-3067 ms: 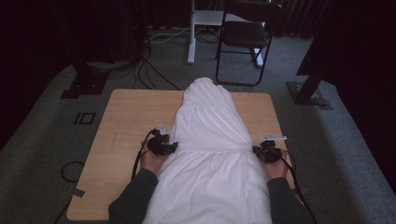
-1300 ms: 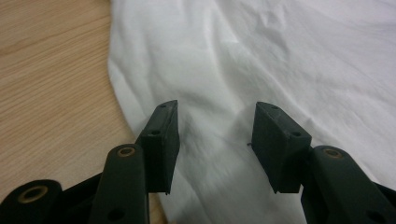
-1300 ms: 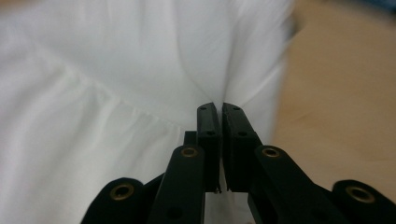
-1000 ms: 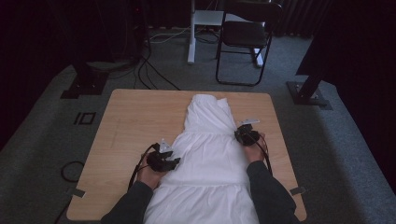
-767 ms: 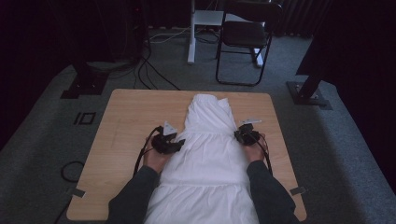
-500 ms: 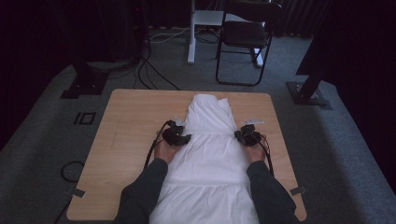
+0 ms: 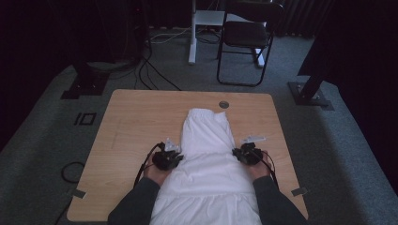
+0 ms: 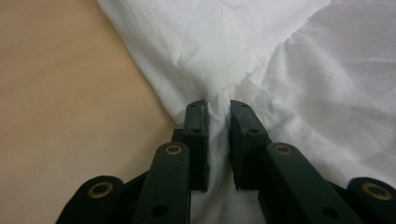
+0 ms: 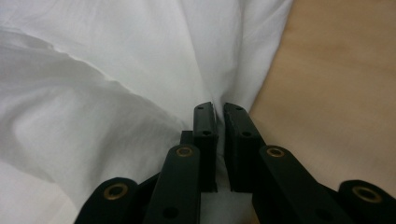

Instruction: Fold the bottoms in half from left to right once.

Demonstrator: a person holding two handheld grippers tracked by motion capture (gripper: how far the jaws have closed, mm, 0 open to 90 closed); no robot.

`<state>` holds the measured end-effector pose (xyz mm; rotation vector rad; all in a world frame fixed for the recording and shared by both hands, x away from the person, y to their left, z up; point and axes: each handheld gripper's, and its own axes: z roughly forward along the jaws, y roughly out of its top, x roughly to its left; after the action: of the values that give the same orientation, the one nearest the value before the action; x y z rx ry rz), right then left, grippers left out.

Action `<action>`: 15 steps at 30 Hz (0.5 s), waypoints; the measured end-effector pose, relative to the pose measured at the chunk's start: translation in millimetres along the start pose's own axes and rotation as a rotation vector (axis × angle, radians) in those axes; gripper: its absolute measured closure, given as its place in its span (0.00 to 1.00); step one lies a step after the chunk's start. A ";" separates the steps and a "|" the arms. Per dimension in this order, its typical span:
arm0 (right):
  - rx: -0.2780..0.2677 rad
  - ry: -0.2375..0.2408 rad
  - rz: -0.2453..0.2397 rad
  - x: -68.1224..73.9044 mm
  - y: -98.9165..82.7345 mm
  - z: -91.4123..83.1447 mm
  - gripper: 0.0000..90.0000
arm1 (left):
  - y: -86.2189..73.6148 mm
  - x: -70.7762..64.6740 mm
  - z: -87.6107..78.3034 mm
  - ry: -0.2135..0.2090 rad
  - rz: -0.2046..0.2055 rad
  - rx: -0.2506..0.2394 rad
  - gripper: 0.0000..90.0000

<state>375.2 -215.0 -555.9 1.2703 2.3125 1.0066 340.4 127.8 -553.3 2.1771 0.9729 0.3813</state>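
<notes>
White garment (image 7: 209, 154) lying along middle of wooden desk (image 7: 136, 122), near end hanging over front edge. Left gripper (image 8: 217, 126) pinching garment's left edge, jaws closed on fold. Right gripper (image 9: 218, 126) pinching right edge, jaws clamping cloth. Black chair (image 7: 246, 37) standing beyond desk.
</notes>
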 end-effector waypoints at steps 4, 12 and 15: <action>0.028 0.023 -0.018 17.9 -14.6 -15.4 0.90 | -12.5 -10.8 -9.7 0.011 0.027 -0.012 0.85; -0.125 0.055 -0.033 5.1 42.8 -29.8 0.73 | -11.3 -8.8 -7.1 0.014 0.026 -0.021 0.80; -0.118 0.068 -0.024 0.7 65.4 -16.0 0.76 | -11.9 -8.5 -7.2 0.012 0.026 -0.024 0.79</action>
<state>405.4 -197.9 -498.3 1.1767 2.2751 1.1769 324.7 130.5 -556.5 2.1697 0.9426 0.4174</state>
